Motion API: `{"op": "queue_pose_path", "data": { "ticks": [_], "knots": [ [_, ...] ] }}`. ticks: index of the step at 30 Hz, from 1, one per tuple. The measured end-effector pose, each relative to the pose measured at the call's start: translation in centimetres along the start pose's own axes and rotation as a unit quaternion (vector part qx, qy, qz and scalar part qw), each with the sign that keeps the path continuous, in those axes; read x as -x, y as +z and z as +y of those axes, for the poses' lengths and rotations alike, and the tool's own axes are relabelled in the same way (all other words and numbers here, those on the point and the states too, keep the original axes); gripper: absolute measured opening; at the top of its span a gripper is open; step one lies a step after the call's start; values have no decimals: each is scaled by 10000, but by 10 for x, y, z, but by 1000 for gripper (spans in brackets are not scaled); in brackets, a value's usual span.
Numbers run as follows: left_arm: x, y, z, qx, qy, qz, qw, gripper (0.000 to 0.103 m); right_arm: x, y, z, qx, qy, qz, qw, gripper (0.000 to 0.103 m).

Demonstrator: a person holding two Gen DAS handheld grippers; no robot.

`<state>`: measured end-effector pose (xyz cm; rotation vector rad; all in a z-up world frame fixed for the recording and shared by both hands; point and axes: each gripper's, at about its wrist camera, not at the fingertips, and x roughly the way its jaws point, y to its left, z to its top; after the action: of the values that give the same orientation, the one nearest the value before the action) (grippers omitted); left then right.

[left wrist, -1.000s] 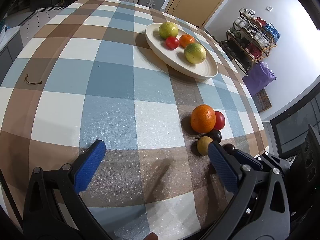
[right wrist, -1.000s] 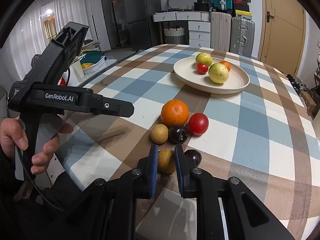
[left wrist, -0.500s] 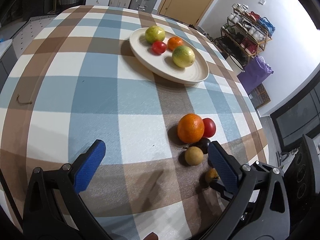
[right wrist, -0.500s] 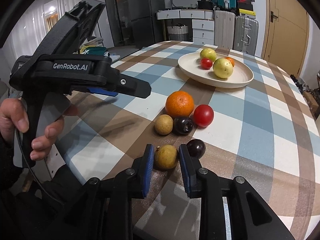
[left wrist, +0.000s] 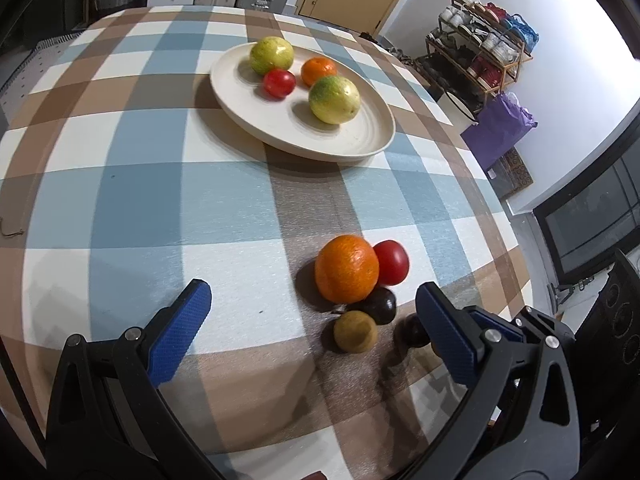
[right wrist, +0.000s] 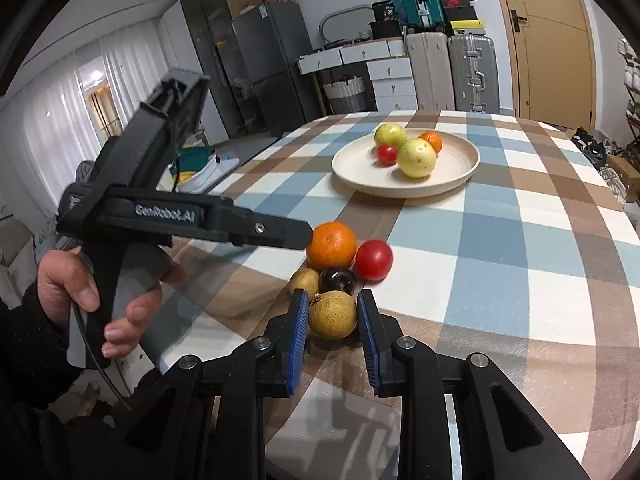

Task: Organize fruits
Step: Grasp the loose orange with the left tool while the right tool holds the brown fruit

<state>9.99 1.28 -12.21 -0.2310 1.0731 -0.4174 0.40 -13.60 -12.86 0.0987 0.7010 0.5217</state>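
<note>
With our right gripper [right wrist: 333, 320] clamped on the small round yellow-brown fruit [right wrist: 333, 314] at the desk's near edge and the left gripper [left wrist: 312, 320] wide, we judge the next move is carrying it to the far cream round plate [right wrist: 460, 178].

Checked tablecloth [left wrist: 140, 184], blue, brown and white, covered the table. Beyond it: shoe rack [left wrist: 480, 60]; purple bag [left wrist: 500, 124]; wooden door [right wrist: 548, 40]; two upright suitcases [right wrist: 452, 72]; white drawers [right wrist: 388, 80]; dark fridge [right wrist: 272, 72]; white curtains [right wrist: 52, 128].
</note>
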Motion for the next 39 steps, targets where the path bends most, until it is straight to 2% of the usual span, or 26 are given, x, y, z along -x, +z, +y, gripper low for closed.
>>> {"op": "queue_pose_path", "data": {
  "ticks": [11, 17, 19, 21, 23, 28, 39],
  "knots": [
    [-15, 11, -13, -77, -57, 82, 9999, 99, 12, 6, -21, -255, 2, -239, 9994, 25],
    [-18, 10, -14, -130, -87, 125, 9998, 75, 16, 6, -30, -365, 0, -277, 9989, 25],
    [-19, 10, -13, -119, -157, 144, 9997, 63, 17, 6, -32, -401, 6, -291, 9988, 25],
    [-19, 9, -12, -125, -195, 162, 9996, 44, 18, 5, -33, -406, -3, -290, 9988, 25],
    [-20, 9, -10, -120, -366, 201, 9991, 35, 18, 5, -32, -395, 11, -288, 9988, 25],
    [-20, 9, -9, -138, -466, 159, 9987, 33, 18, 5, -31, -395, 20, -285, 9988, 25],
    [-2, 20, 2, 15, -389, -163, 9991, 32, 15, 15, -41, -559, 102, -326, 9978, 25]
  ]
}}
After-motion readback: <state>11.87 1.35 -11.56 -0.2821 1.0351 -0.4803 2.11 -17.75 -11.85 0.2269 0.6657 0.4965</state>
